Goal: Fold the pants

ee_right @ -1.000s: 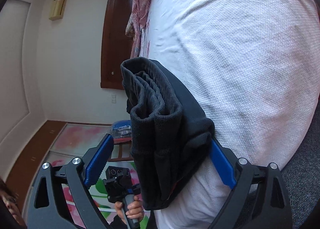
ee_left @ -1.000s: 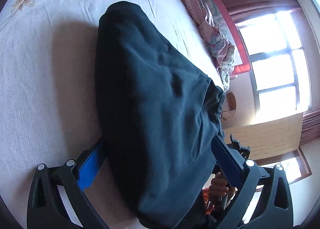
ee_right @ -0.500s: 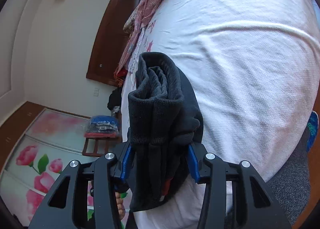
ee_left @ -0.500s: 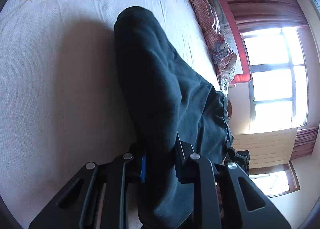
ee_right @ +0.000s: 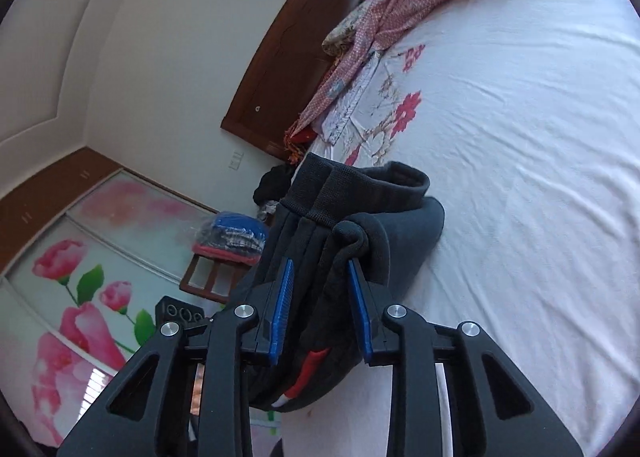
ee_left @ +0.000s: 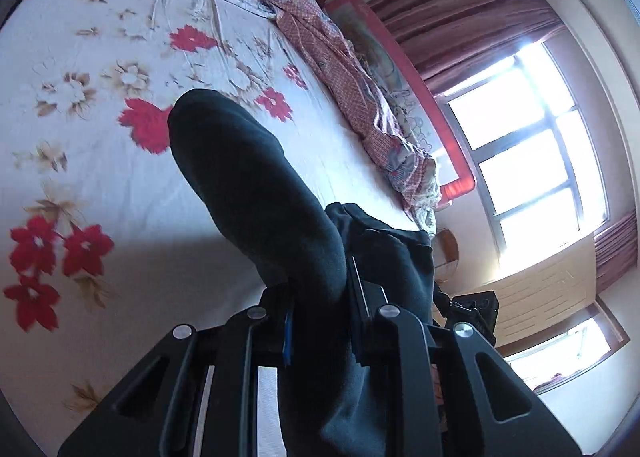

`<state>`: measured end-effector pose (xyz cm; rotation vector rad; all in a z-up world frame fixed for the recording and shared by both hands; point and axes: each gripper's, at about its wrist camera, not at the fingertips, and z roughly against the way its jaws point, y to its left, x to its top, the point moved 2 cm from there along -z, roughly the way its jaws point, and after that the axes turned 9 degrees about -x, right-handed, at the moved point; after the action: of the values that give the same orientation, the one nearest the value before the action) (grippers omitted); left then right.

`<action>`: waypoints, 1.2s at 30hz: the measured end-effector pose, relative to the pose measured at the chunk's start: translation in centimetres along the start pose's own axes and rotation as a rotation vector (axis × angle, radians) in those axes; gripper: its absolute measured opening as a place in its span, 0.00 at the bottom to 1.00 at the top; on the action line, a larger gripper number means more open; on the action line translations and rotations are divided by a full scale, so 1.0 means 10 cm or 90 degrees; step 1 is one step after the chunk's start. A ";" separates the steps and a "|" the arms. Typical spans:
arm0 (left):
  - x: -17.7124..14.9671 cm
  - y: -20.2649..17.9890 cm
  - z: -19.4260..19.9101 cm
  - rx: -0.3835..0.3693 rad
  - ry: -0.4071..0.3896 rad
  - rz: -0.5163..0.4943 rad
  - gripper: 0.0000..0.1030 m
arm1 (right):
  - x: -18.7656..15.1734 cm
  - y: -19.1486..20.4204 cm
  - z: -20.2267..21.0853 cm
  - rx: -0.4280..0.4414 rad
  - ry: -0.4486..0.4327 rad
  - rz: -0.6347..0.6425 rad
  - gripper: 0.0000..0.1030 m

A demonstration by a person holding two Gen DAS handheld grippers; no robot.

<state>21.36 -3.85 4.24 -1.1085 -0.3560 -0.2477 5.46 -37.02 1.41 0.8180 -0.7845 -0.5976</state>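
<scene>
The dark navy pants (ee_left: pixel 256 185) are bunched into a thick folded bundle, held up off the white floral bed sheet (ee_left: pixel 80 161). My left gripper (ee_left: pixel 320 289) is shut on one end of the bundle; the cloth fills the space between its jaws. In the right wrist view my right gripper (ee_right: pixel 320 277) is shut on the other end, where the ribbed waistband (ee_right: pixel 320 197) sticks up past the blue pads (ee_right: pixel 282 305). A red and white label (ee_right: pixel 308 373) shows low in the bundle. The other gripper's body shows at the edge of each view.
A pink checked blanket (ee_left: pixel 340 69) lies along the far side of the bed, also seen in the right wrist view (ee_right: pixel 400 5). A window (ee_left: pixel 532 153) and curtains are beyond. A dark wooden headboard (ee_right: pixel 296 53), a stool with folded clothes (ee_right: pixel 228 245) and a floral wardrobe (ee_right: pixel 80 289) stand beside the bed.
Both grippers went from open around the pants to shut on them. They then lifted and tilted up, so more of the bed and room shows.
</scene>
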 end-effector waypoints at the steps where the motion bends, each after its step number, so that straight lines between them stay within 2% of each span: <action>1: 0.05 0.14 0.08 0.025 -0.001 -0.003 0.19 | -0.08 0.01 -0.15 -0.037 0.022 0.024 0.27; 3: 0.10 0.53 0.16 0.070 0.008 0.019 0.19 | -0.25 -0.10 -0.38 -0.107 0.066 0.021 0.27; 5: 0.07 1.00 0.20 0.118 0.016 0.073 0.19 | -0.36 -0.38 -0.45 -0.137 0.085 -0.035 0.45; 6: -0.01 1.22 0.20 0.144 0.026 0.094 0.20 | -0.40 -0.47 -0.42 -0.148 0.077 -0.055 0.47; 7: -0.09 1.37 0.21 0.146 0.024 0.113 0.21 | -0.42 -0.52 -0.37 -0.144 0.072 -0.070 0.47; 10: -0.22 1.55 0.30 0.085 -0.022 0.160 0.26 | -0.44 -0.53 -0.21 -0.166 0.062 -0.071 0.52; 11: -0.24 1.57 0.32 0.073 -0.027 0.167 0.27 | -0.42 -0.49 -0.21 -0.145 0.069 -0.062 0.52; 12: -0.24 1.55 0.33 0.076 -0.026 0.164 0.30 | -0.38 -0.47 -0.26 -0.125 0.083 -0.063 0.60; 13: -0.24 1.53 0.34 0.077 -0.030 0.159 0.36 | -0.35 -0.48 -0.33 -0.104 0.093 -0.077 0.76; 14: -0.24 1.51 0.35 0.071 -0.034 0.160 0.42 | -0.35 -0.50 -0.38 -0.103 0.093 -0.087 0.79; 15: -0.22 1.50 0.33 0.069 -0.033 0.162 0.52 | -0.35 -0.50 -0.44 -0.105 0.100 -0.092 0.79; 17: -0.22 1.46 0.33 0.086 -0.026 0.148 0.57 | -0.42 -0.56 -0.59 -0.090 0.133 -0.130 0.79; 18: -0.19 1.45 0.32 0.105 -0.020 0.141 0.61 | -0.45 -0.57 -0.64 -0.097 0.137 -0.147 0.79; 20: -0.21 1.40 0.36 0.121 -0.024 0.123 0.62 | -0.50 -0.59 -0.72 -0.078 0.129 -0.155 0.79; 22: -0.22 1.38 0.41 0.135 -0.028 0.114 0.67 | -0.48 -0.48 -0.74 -0.058 0.108 -0.129 0.79; 24: -0.24 1.34 0.48 0.133 -0.041 0.107 0.73 | -0.46 -0.39 -0.82 -0.084 0.107 -0.088 0.80; 25: -0.25 1.31 0.51 0.133 -0.049 0.105 0.78 | -0.46 -0.36 -0.85 -0.098 0.105 -0.067 0.72; 27: -0.30 1.28 0.53 0.146 -0.052 0.095 0.86 | -0.45 -0.32 -0.87 -0.156 0.116 -0.021 0.48; 28: -0.32 1.27 0.51 0.154 -0.048 0.089 0.86 | -0.44 -0.28 -0.83 -0.171 0.109 -0.005 0.44; 30: -0.39 1.29 0.48 0.169 -0.034 0.087 0.86 | -0.47 -0.23 -0.75 -0.188 0.092 0.003 0.42; 32: -0.47 1.35 0.43 0.188 -0.019 0.094 0.86 | -0.51 -0.42 -0.80 -0.202 0.101 -0.027 0.42; 33: -0.50 1.37 0.41 0.200 -0.013 0.096 0.85 | -0.52 -0.48 -0.80 -0.184 0.102 -0.043 0.43; 34: -0.53 1.38 0.42 0.211 -0.012 0.098 0.85 | -0.51 -0.48 -0.77 -0.173 0.105 -0.038 0.49; 36: -0.55 1.32 0.56 0.257 -0.058 0.077 0.85 | -0.49 -0.40 -0.63 -0.219 0.109 -0.030 0.63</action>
<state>20.35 6.98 -6.59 -0.7412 -0.3974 -0.0150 7.04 -33.09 -6.52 0.5635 -0.4886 -0.6730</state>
